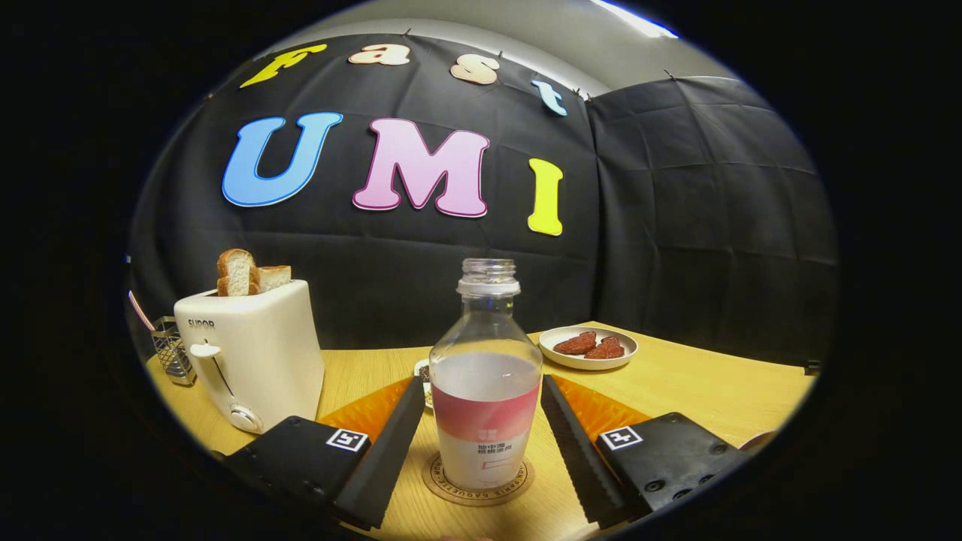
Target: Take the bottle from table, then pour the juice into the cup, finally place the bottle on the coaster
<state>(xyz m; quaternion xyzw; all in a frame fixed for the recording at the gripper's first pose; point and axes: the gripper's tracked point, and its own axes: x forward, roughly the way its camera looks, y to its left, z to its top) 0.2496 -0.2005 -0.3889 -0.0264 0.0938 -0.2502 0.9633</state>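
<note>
The camera rides low on the tool [485,439], just above the yellow wooden table [699,387], facing level toward the black wall. The clear uncapped plastic bottle [485,376] stands close at 12 o'clock, between the spread fingers.

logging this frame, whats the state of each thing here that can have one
bottle: upright on the coaster, cap off, part full
coaster: flat on the table, under the bottle
gripper: open, fingers either side of the bottle, not touching
toaster: bread slices sticking out the top
plate: holds two reddish-brown pieces
</note>
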